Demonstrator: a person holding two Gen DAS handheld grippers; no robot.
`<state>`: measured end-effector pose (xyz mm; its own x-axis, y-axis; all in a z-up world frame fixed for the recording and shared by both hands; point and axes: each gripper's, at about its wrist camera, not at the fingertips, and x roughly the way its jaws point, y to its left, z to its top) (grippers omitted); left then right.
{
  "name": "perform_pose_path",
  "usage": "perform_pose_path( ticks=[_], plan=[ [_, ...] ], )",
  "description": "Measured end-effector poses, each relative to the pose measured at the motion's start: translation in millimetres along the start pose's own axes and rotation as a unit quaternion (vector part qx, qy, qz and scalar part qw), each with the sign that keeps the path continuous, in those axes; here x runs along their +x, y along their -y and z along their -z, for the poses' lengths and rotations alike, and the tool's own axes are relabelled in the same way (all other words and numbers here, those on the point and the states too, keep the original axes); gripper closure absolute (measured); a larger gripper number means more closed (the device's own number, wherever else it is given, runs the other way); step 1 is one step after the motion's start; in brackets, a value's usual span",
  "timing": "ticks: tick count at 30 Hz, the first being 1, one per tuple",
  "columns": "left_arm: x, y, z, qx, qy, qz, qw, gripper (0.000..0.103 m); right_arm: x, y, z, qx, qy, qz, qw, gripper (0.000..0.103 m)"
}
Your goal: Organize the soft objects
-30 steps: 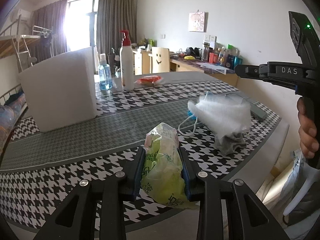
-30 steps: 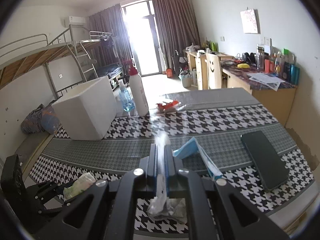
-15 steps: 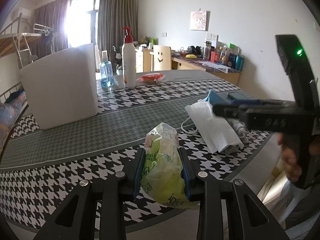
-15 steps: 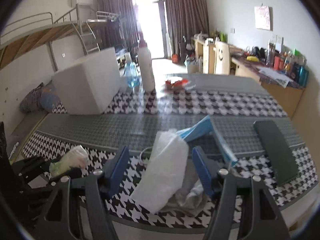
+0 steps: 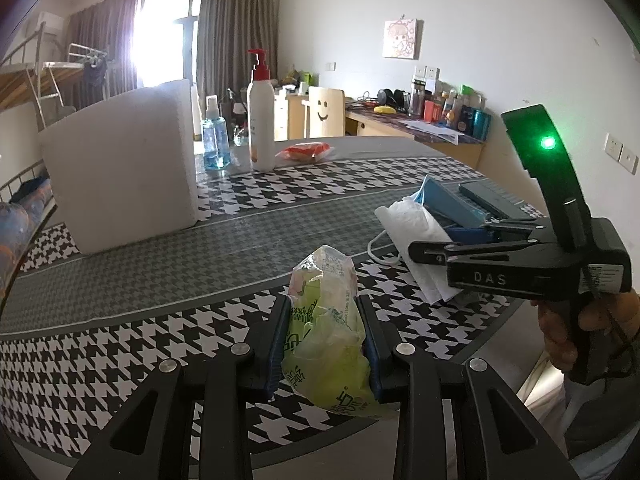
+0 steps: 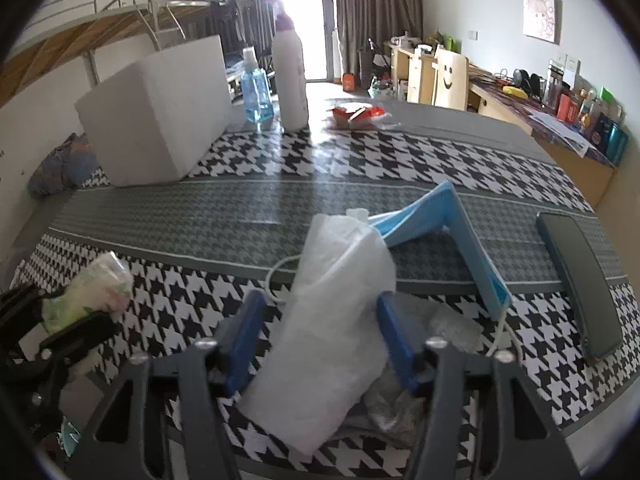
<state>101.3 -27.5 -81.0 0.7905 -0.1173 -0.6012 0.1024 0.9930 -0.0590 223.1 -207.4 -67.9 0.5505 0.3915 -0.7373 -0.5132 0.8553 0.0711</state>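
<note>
A crumpled green-and-yellow plastic bag [image 5: 324, 332] sits just above the houndstooth table [image 5: 168, 332], and my left gripper [image 5: 323, 304] is shut on it. To its right, a white bubble-wrap sheet [image 6: 332, 320] lies on a pile with a blue face mask [image 6: 420, 220] and crumpled clear plastic [image 6: 440, 328]. My right gripper [image 6: 320, 300] straddles the sheet with its jaws closing. The right pad touches the sheet and the left pad stands clear of it. In the left wrist view, the right gripper [image 5: 416, 249] hovers low over the sheet [image 5: 416, 224].
A dark phone [image 6: 580, 280] lies right of the pile near the table's edge. At the far side stand a white foam box [image 5: 120, 168], a pump bottle [image 5: 260, 120], a blue spray bottle [image 5: 215, 140] and a red snack pack [image 5: 304, 151].
The right gripper let go of the white sheet, which dropped onto the pile, then sank toward it and narrowed its jaws again. The left gripper and its bag stayed put.
</note>
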Motion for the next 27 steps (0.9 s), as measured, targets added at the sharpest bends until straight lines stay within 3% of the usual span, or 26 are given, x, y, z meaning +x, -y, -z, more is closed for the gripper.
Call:
perform_pose_path(
  ticks=[2, 4, 5, 8, 13, 20, 27],
  plan=[
    [0.7, 0.6, 0.2, 0.000, -0.001, 0.001, 1.0000, 0.068, 2.1, 0.5, 1.5, 0.000, -0.007, 0.012, 1.000, 0.063],
    [1.1, 0.2, -0.1, 0.000, -0.001, 0.001, 1.0000, 0.068, 3.6, 0.3, 2.2, -0.004, -0.012, 0.019, 1.000, 0.070],
    [1.0, 0.3, -0.3, 0.000, -0.001, 0.001, 1.0000, 0.068, 3.9, 1.0, 2.6, -0.004, -0.013, 0.020, 1.000, 0.080],
    [0.9, -0.7, -0.2, 0.001, 0.000, 0.001, 1.0000, 0.068, 0.6, 3.6, 2.5, 0.000, -0.009, 0.017, 1.000, 0.093],
    [-0.4, -1.7, -0.3, 0.001, 0.003, 0.000, 1.0000, 0.068, -19.6, 7.8, -3.1, 0.014, 0.017, -0.008, 1.000, 0.094],
    [-6.5, -1.3, -3.3, 0.001, 0.012, -0.005, 0.9999, 0.068, -64.2, 7.8, -13.3, 0.023, 0.085, -0.033, 0.996, 0.094],
    [-13.1, -0.3, -12.3, 0.009, 0.023, -0.007, 0.9997, 0.068, -72.9, 3.9, -13.5, 0.027, 0.101, -0.045, 0.994, 0.095]
  ],
)
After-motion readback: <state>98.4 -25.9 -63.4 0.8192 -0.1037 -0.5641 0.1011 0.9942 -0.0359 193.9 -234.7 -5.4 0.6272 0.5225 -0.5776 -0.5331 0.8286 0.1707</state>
